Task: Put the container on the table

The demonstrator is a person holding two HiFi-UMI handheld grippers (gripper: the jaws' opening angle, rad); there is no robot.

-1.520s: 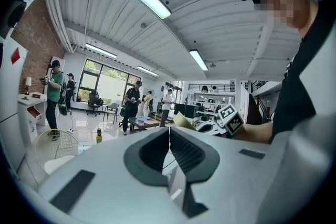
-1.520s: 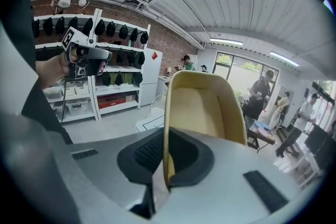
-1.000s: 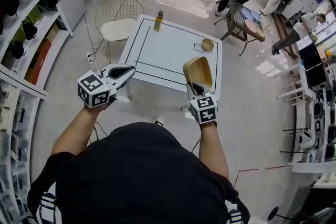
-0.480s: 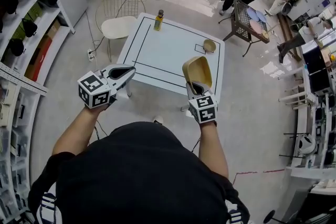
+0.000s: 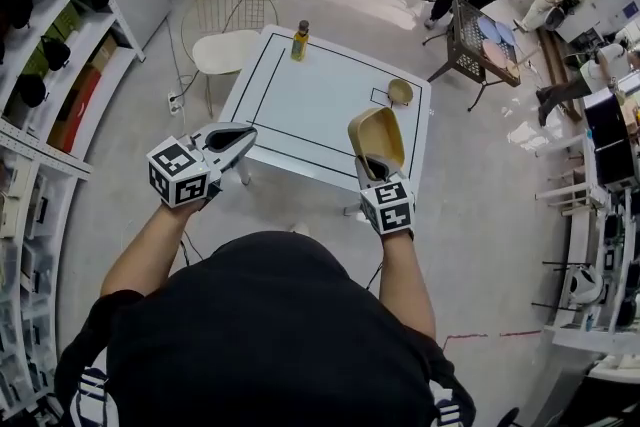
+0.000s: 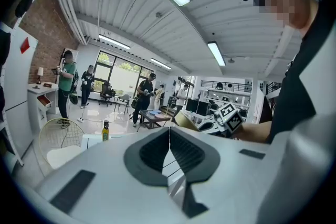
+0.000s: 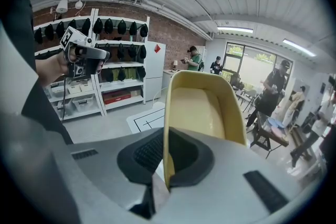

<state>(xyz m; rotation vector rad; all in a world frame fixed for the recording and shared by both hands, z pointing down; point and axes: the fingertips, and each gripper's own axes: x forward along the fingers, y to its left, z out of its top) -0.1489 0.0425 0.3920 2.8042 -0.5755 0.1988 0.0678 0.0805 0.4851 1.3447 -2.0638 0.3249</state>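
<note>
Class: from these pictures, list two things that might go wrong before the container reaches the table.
1. The right gripper pinches only one wall of the container, so it may tilt or slip out.
2. Set down near the right edge of the table, it might knock the small bowl.

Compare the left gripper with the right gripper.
The left gripper has its jaws together on nothing; the right gripper clamps the rim of the tan container. In the head view the left gripper angles inward, while the right gripper points straight at the table. Both are hand-held and carry marker cubes.
</note>
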